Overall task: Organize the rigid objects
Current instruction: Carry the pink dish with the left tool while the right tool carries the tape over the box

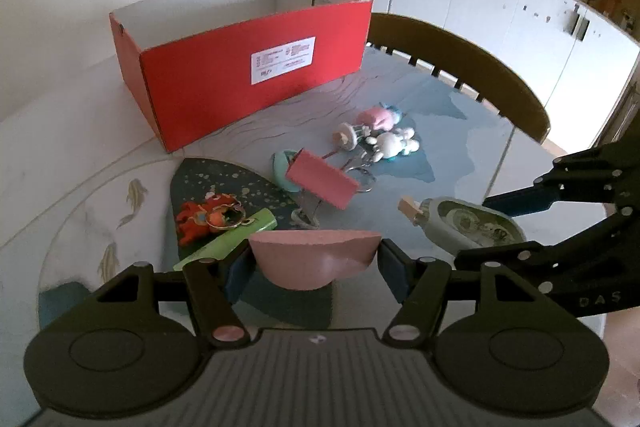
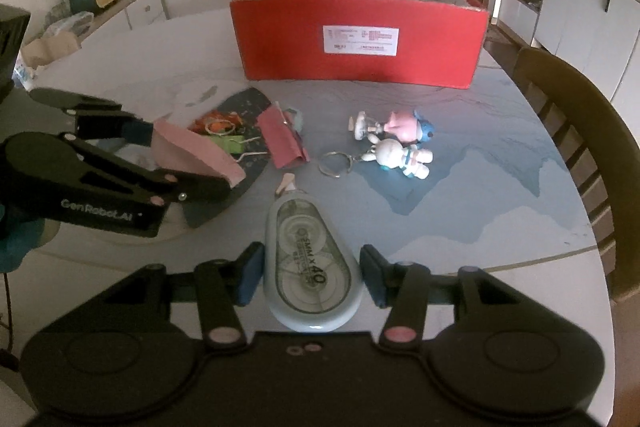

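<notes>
My left gripper (image 1: 314, 265) is shut on a pink half-round piece (image 1: 316, 247), held above the table. In the right wrist view that gripper (image 2: 180, 155) shows at the left with the pink piece (image 2: 192, 151) between its fingers. My right gripper (image 2: 312, 267) is shut on a pale blue correction tape dispenser (image 2: 312, 267), nozzle pointing away. From the left wrist view the dispenser (image 1: 472, 223) sits in the right gripper (image 1: 480, 229) at the right. An open red box (image 1: 248, 67) (image 2: 360, 43) stands behind, its inside hidden.
On the round table (image 2: 500, 187) lie a pink binder clip (image 1: 320, 183), two figurine keychains (image 2: 400, 143), a red plush keychain (image 1: 204, 217) and a green lighter (image 1: 236, 235) on a dark mat (image 1: 216, 183). A wooden chair (image 1: 460, 67) stands at the table's far right edge.
</notes>
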`<state>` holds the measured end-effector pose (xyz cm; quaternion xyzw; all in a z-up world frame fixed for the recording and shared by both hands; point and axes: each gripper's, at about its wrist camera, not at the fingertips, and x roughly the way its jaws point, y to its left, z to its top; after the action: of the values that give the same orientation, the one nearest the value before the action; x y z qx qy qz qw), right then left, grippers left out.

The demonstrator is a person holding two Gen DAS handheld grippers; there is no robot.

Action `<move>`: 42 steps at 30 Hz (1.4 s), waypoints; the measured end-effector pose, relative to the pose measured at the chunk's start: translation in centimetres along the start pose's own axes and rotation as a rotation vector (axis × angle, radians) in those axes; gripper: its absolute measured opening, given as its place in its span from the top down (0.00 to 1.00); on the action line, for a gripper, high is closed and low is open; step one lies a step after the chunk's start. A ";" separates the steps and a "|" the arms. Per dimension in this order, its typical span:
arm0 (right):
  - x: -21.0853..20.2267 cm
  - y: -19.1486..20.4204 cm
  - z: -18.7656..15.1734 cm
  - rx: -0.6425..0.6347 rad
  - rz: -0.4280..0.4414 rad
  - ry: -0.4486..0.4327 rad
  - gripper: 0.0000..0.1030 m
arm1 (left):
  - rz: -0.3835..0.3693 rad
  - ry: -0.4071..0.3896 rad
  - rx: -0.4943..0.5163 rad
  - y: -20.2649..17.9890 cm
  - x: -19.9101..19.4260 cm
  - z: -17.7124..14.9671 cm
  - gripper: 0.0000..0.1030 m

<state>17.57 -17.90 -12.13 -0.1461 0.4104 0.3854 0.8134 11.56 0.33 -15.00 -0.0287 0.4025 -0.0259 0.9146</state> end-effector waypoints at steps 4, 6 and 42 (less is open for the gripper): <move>-1.0 0.2 0.2 0.006 0.008 -0.019 0.50 | -0.016 -0.026 -0.009 -0.5 -1.4 0.2 0.36; -1.6 0.3 0.5 0.012 0.012 -0.031 0.50 | -0.024 -0.039 -0.014 -0.6 -2.0 0.5 0.36; -5.1 -4.5 15.4 -0.035 -0.107 -0.175 0.50 | 0.082 -0.191 -0.073 2.8 -4.0 14.1 0.35</move>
<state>27.56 -14.91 1.00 -0.1478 0.3229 0.3598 0.8628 19.36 3.87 -2.74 -0.0478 0.3151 0.0292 0.9474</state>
